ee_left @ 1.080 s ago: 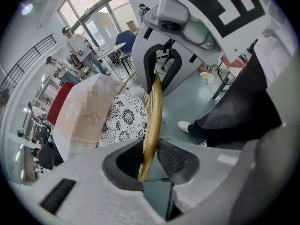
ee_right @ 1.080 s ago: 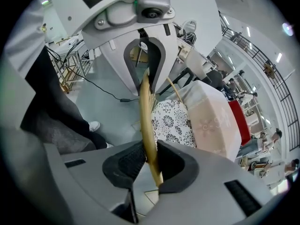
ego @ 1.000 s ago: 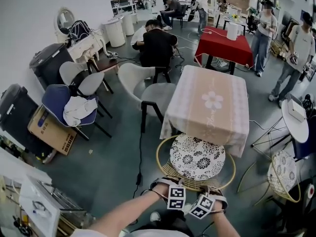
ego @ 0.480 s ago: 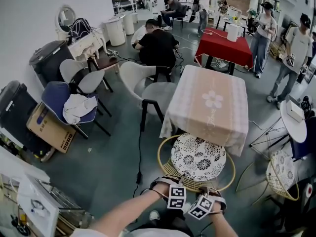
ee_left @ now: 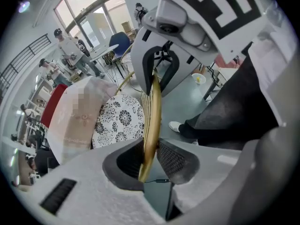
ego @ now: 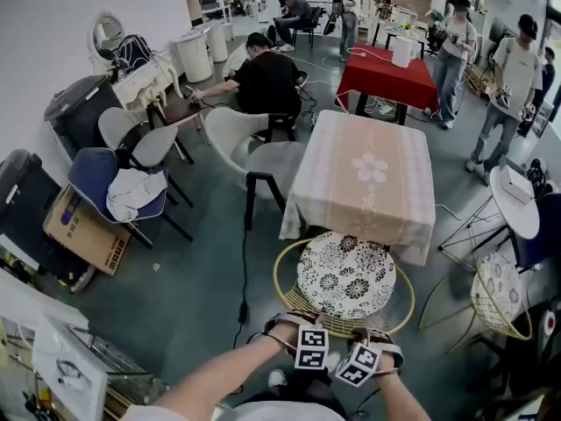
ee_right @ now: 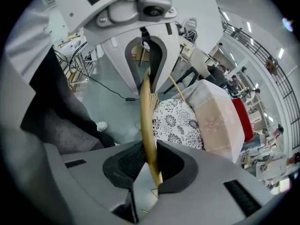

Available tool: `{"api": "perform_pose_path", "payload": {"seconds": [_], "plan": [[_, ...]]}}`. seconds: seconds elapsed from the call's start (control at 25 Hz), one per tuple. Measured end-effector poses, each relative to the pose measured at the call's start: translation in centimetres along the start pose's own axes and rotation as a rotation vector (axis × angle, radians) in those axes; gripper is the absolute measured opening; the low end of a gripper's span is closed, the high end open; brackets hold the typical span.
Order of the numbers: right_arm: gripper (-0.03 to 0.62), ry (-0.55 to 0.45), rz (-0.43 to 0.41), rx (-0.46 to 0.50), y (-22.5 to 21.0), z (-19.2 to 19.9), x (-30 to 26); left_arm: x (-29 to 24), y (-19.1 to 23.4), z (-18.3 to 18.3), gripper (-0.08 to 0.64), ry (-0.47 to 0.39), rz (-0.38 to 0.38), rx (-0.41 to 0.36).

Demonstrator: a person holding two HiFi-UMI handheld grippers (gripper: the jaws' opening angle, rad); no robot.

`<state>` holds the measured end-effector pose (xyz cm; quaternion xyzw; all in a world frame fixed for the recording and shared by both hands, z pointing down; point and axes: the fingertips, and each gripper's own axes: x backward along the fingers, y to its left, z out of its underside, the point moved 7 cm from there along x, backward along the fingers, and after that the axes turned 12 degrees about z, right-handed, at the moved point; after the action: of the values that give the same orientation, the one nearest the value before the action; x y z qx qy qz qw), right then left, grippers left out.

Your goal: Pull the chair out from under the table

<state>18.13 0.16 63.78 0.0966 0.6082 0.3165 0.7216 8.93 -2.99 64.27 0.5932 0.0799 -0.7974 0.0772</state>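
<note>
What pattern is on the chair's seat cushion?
Seat cushion: black flowers on white, clearest in the head view.

Round chair [ego: 344, 276] with gold wire rim and black-and-white floral cushion stands upright at the table's [ego: 364, 178] near short edge, far rim under the hanging cloth (pinkish, 1 white flower)
</note>
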Motion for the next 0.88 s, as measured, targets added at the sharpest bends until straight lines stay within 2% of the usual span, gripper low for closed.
{"api": "perform_pose_path", "payload": {"seconds": [0.16, 0.88], "plan": [[0.057, 0.006, 0.007, -0.001, 0.6, -0.3, 0.5, 0.2, -1.0, 0.3, 0.09, -0.011, -0.008, 0.017], [0.057, 0.032, -0.016, -0.008, 4.5, -0.7, 3.0, 0.6, -5.4, 0.6, 0.089, -0.014, 0.03, -0.021]]}}
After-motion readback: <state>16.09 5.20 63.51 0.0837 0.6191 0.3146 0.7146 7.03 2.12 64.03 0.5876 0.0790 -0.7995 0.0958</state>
